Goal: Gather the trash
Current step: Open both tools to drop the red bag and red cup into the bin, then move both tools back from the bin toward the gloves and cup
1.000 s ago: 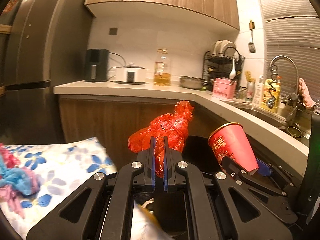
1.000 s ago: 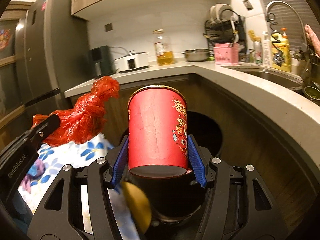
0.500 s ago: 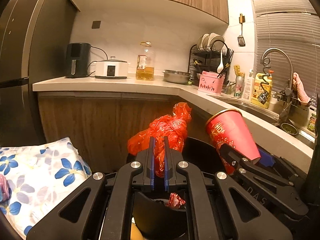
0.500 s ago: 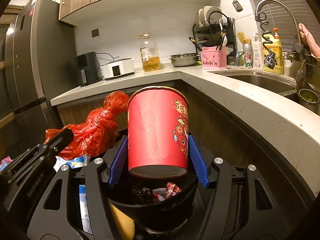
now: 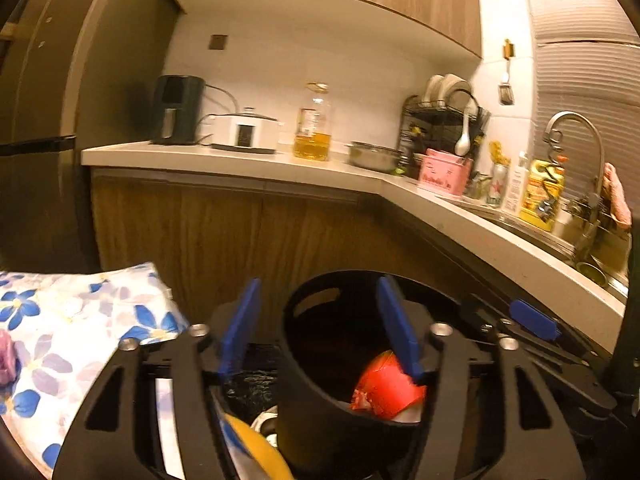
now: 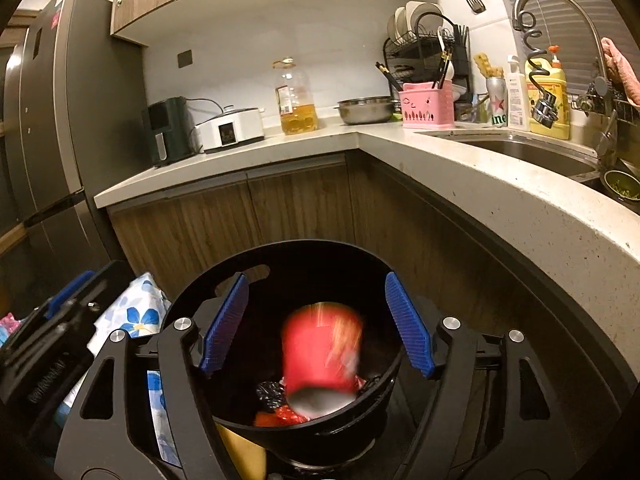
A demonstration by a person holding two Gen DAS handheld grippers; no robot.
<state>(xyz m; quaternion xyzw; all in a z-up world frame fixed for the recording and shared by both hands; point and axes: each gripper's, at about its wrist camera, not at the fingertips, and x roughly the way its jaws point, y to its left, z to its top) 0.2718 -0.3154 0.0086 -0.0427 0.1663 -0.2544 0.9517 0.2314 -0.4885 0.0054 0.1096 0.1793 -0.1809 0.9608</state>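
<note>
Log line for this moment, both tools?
left tool open | right tool open | red cup dropping into black bin

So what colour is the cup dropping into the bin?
Red cup, clearest in the right wrist view.

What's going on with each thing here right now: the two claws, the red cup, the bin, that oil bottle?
Left gripper: jaws wide open, empty.
Right gripper: jaws wide open, empty.
Red cup: blurred, inside the bin mouth, base toward the camera.
Bin: open, trash inside.
Oil bottle: upright, partly full.
</note>
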